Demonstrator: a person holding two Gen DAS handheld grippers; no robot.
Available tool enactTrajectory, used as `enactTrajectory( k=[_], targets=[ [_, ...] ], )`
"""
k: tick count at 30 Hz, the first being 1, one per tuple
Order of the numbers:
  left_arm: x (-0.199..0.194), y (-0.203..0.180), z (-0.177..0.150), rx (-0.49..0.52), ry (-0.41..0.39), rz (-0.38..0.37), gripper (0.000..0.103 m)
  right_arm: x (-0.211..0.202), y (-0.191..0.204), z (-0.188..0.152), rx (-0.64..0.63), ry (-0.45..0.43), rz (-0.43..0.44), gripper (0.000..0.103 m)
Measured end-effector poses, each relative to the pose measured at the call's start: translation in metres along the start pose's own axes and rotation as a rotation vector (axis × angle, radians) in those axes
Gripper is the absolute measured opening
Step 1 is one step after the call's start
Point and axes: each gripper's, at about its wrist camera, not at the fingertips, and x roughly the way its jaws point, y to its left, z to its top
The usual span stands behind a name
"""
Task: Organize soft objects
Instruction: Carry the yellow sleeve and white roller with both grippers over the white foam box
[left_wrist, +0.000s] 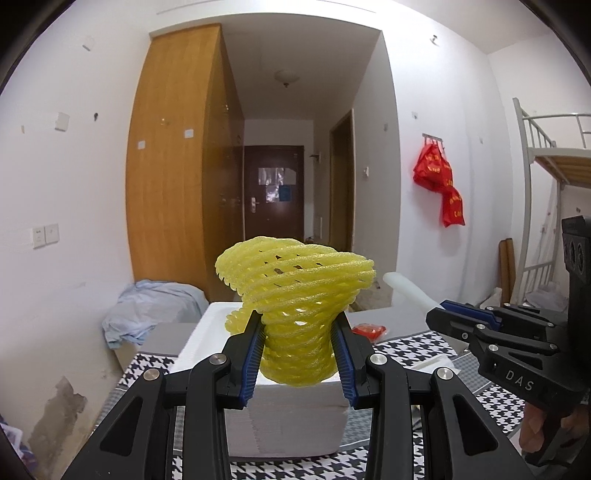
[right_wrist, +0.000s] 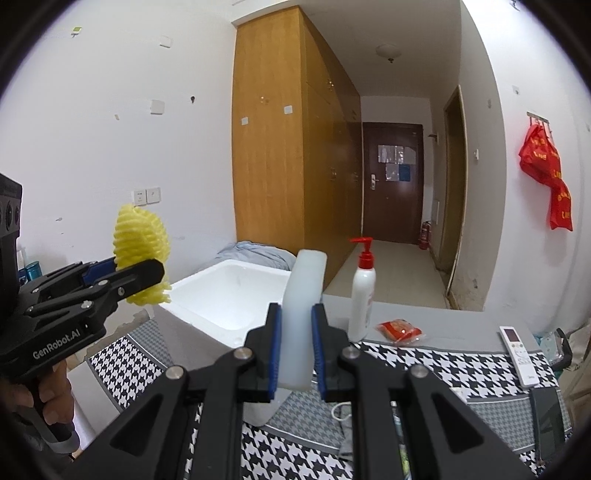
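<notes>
My left gripper is shut on a yellow foam net sleeve and holds it above the near wall of a white foam box. In the right wrist view the sleeve and left gripper hang at the left, just above the box's left rim. My right gripper is shut on a white foam block, held upright over the box's right front corner. The block's tip also shows in the left wrist view, beyond the right gripper.
The box stands on a bed with a black-and-white houndstooth cover. A white pump bottle with red top, a red packet and a remote lie to the right. A blue cloth heap lies behind the box.
</notes>
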Motion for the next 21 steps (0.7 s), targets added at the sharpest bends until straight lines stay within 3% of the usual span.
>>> enactTrajectory(
  k=[21],
  targets=[
    [0.008, 0.034, -0.003, -0.011, 0.013, 0.06, 0.038, 0.037, 0.027, 0.012, -0.03, 0.041, 0.059, 0.02]
  ],
)
